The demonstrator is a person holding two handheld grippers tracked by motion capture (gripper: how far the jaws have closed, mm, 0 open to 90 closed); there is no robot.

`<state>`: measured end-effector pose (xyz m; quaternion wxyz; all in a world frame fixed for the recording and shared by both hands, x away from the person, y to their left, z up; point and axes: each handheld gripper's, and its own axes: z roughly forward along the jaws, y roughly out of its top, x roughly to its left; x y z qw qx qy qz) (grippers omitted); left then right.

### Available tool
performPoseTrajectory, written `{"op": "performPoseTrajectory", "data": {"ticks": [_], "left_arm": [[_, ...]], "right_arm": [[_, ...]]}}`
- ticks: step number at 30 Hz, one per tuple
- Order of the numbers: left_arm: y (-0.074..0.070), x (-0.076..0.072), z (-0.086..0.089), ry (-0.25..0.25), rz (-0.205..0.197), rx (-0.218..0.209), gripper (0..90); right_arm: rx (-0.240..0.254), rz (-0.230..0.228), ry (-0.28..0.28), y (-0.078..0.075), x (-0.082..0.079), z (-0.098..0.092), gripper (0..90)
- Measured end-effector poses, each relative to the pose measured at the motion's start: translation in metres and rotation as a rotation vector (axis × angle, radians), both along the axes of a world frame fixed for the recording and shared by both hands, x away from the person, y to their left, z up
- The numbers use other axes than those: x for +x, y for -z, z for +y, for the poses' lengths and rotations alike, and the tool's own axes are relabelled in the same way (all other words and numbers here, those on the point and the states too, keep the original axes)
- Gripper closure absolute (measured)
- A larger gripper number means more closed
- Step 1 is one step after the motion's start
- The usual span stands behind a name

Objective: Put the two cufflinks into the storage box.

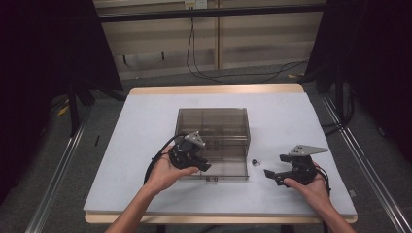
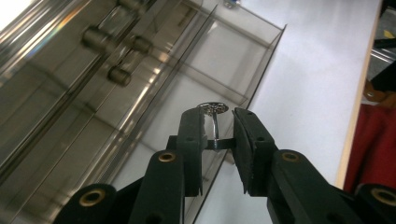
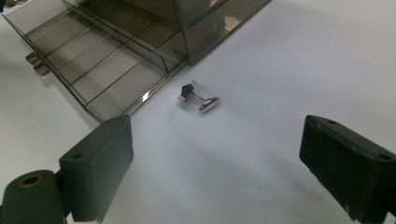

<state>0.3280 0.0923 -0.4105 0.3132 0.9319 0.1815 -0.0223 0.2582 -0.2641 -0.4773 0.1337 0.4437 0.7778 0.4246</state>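
Observation:
A smoky clear organiser box (image 1: 214, 121) stands mid-table with its divided drawer (image 1: 228, 167) pulled out toward me. My left gripper (image 1: 206, 166) hovers over the drawer's front left part. In the left gripper view it (image 2: 218, 126) is shut on a small silver cufflink (image 2: 213, 108), round head up, above a drawer compartment (image 2: 224, 60). A second silver cufflink (image 1: 255, 160) (image 3: 199, 100) lies on the white table just right of the drawer's corner (image 3: 140, 100). My right gripper (image 1: 273, 166) (image 3: 215, 140) stands open a short way in front of it, nothing between the jaws.
The white tabletop (image 1: 301, 126) has free room on both sides of the box. The drawer's handle tab (image 3: 35, 63) sticks out at its front. Dark curtains and floor cables lie beyond the table's far edge (image 1: 214, 90).

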Motion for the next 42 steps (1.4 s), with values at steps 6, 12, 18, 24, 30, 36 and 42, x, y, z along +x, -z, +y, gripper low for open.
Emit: {"op": "performPoseTrajectory", "data": {"ticks": [6,12,18,24,30,36,42], "left_arm": [[-0.002,0.006,-0.009,0.020,-0.003,0.039,73.6],[-0.001,0.012,-0.014,0.014,0.009,0.066,73.5],[0.007,0.017,-0.018,0.020,0.040,0.098,73.6],[0.012,0.019,-0.018,0.017,0.040,0.119,73.6],[0.020,0.019,-0.023,0.027,0.050,0.157,73.5],[0.024,0.021,-0.022,0.023,0.061,0.178,73.5],[0.030,0.023,-0.023,0.029,0.071,0.199,73.5]], "right_arm": [[0.001,-0.002,-0.002,0.000,0.000,0.000,9.2],[0.002,-0.001,-0.006,0.000,0.000,0.000,9.2],[0.002,0.003,-0.004,0.000,0.000,0.000,9.2],[0.000,0.006,-0.002,0.000,0.000,0.001,9.2],[-0.001,0.005,-0.007,0.000,0.000,0.001,9.2],[-0.002,0.008,-0.011,0.001,0.000,0.001,9.1],[-0.005,0.007,-0.013,0.001,0.000,0.001,9.1]]}}
